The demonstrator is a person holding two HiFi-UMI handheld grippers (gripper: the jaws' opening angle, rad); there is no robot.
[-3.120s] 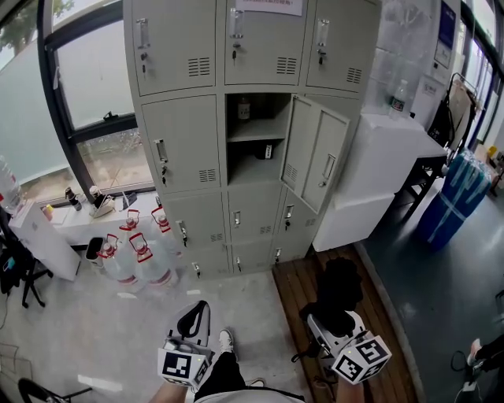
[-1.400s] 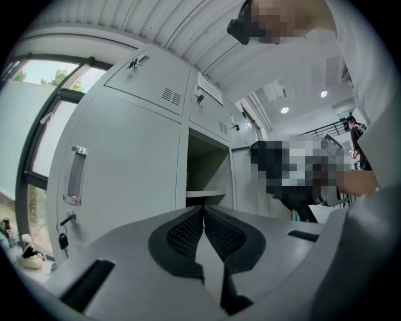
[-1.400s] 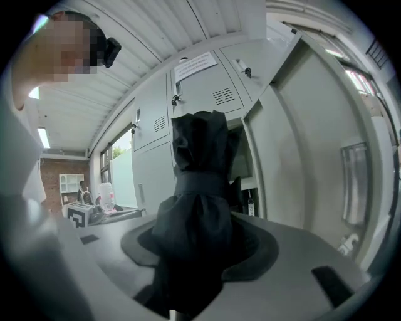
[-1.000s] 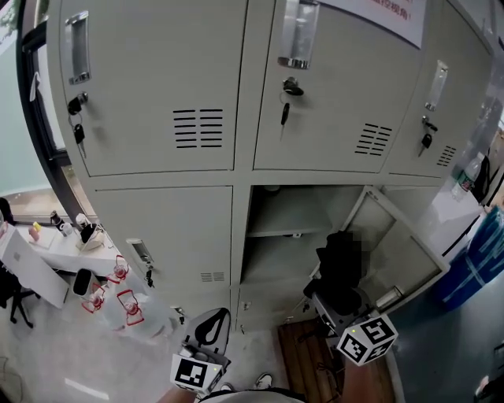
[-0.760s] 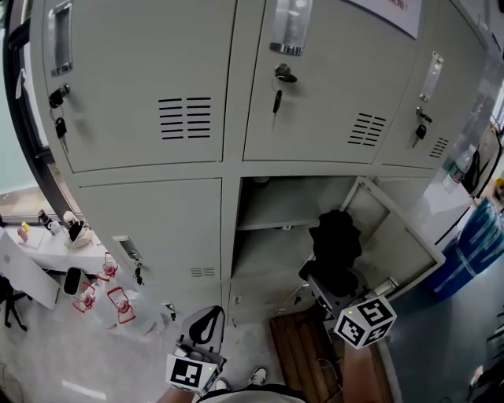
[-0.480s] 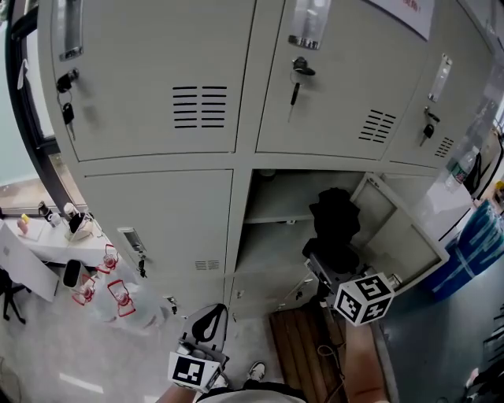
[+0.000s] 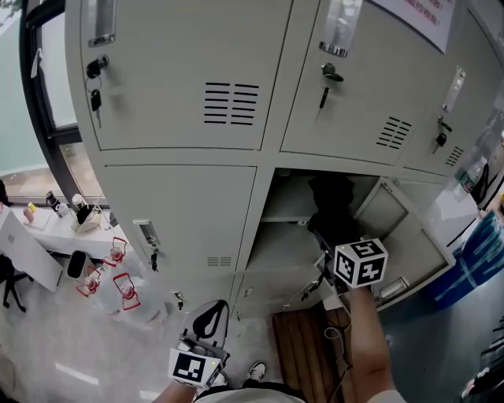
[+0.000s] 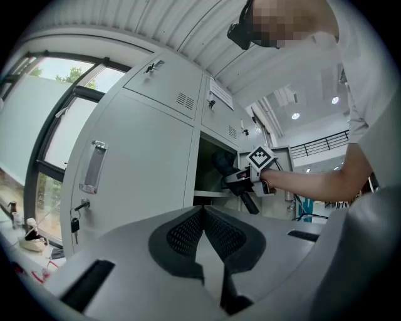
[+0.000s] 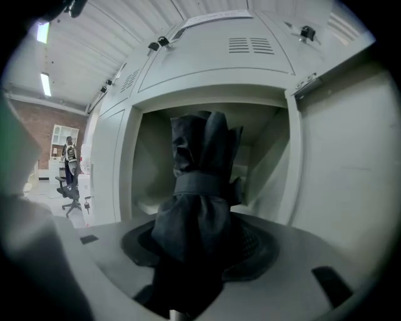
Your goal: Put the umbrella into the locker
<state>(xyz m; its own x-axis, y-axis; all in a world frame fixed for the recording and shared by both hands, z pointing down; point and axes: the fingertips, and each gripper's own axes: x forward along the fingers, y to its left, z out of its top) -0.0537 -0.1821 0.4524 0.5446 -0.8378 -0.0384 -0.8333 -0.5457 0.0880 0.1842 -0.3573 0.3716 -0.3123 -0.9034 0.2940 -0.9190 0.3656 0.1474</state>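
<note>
right tongs: gripping black umbrella | left tongs: closed, empty | locker notice: unreadable | floor: pale, speckled

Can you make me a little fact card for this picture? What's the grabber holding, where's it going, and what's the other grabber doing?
Held thing: black umbrella, folded and strapped shut
Holder: right gripper, jaws closed on the umbrella
Heading: into the open locker, its top end at the opening, above the shelf
Door: locker door, swung open to the right
Other grabber: left gripper, jaws together, empty, held low
Task so far: umbrella not yet let go
</note>
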